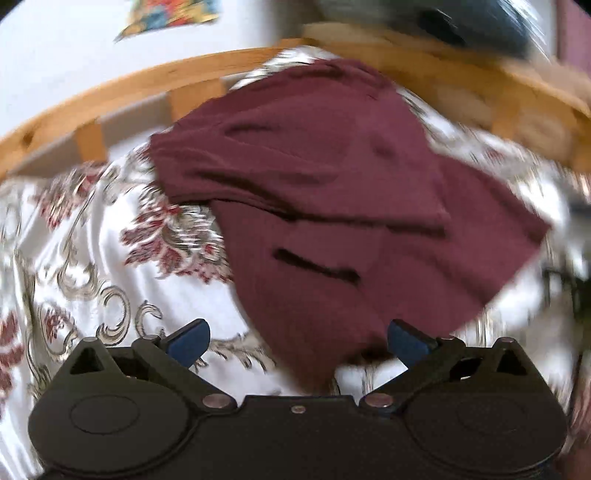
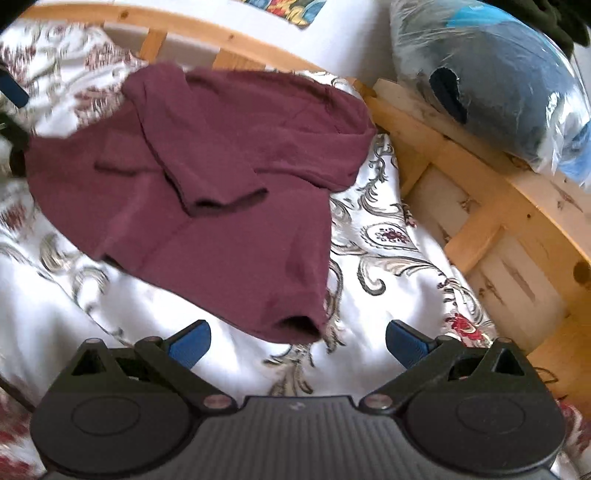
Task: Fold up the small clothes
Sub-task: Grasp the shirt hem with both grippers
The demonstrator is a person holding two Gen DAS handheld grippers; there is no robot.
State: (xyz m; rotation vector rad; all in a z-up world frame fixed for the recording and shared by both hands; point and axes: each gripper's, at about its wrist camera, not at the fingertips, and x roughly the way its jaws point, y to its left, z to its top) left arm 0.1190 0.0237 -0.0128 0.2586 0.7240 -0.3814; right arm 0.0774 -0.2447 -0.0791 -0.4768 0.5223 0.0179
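A maroon long-sleeved top [image 1: 332, 177] [image 2: 207, 177] lies partly folded on a white bedspread with a red and grey floral print [image 1: 92, 258] [image 2: 388, 266]. One sleeve is folded across its body. My left gripper [image 1: 297, 341] is open just above the garment's near edge, with cloth showing below the gap but no pad pressing on it. My right gripper [image 2: 297, 341] is open over bare bedspread, just short of a sleeve cuff [image 2: 295, 326]. The left gripper's blue pad [image 2: 13, 90] shows at the left edge of the right wrist view.
A pale wooden bed frame [image 1: 122, 88] [image 2: 480, 192] curves round the far side. A clear plastic bag holding dark and blue fabric [image 2: 491, 77] rests on the frame at the right. A white wall with a colourful picture [image 1: 166, 14] stands behind.
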